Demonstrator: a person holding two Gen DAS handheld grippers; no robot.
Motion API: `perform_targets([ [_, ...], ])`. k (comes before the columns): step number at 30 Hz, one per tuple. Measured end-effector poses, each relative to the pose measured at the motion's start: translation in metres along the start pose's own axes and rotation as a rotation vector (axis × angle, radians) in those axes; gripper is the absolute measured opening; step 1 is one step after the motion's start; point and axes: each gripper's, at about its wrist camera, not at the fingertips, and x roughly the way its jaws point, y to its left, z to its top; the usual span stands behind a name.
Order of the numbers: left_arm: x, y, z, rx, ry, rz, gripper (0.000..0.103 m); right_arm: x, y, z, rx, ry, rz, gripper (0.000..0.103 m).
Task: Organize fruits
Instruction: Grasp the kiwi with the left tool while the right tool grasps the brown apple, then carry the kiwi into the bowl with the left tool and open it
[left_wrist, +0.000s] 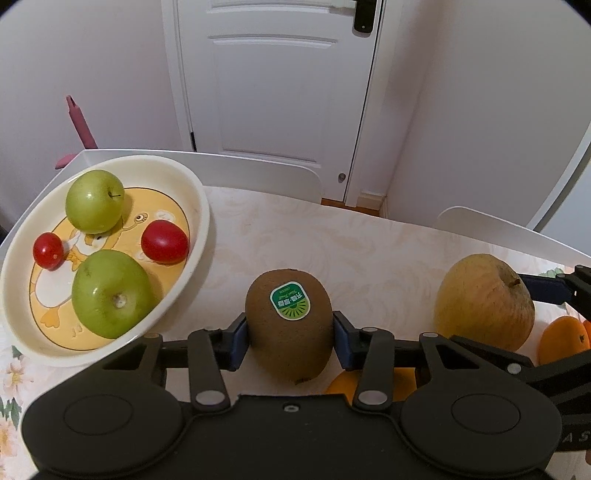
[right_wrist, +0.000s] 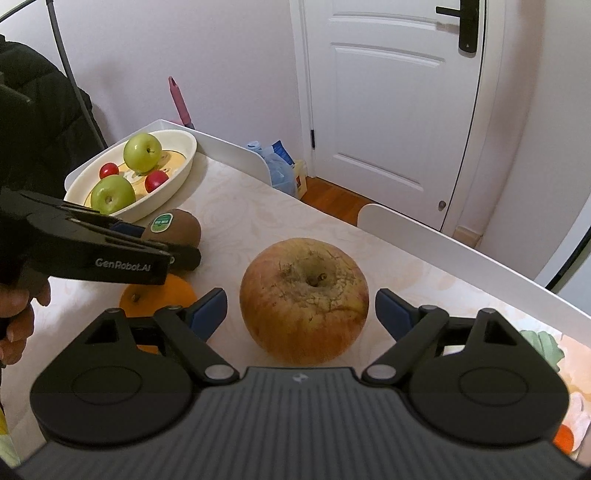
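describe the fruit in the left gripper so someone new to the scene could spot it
On the table, just right of the white oval dish of green apples and red fruits, is a brown fuzzy kiwi. The left gripper has its jaws shut on it. It alone carries a green sticker; the yellowish apple beside it is larger.

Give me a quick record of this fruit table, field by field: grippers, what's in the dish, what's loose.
left gripper: shut on kiwi
right gripper: open, pads either side of large apple, not touching
dish: two green apples, two small red fruits
loose on table: orange near the kiwi
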Motion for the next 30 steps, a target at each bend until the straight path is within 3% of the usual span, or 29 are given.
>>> perform_targets([
  [6, -0.005, 0.001, -0.001, 0.014, -0.012, 0.004, 0.050, 0.002, -0.001, 0.001, 0.007, 0.003, -0.007, 0.089],
  [19, -0.042, 0.010, -0.001, -0.010, -0.073, -0.032, 0.050, -0.018, 0.012, 0.012, 0.005, -0.040, -0.037, 0.089],
  [30, -0.088, 0.038, 0.007, -0.036, -0.145, -0.050, 0.050, -0.042, 0.049, 0.033, 0.016, -0.079, -0.028, 0.089],
])
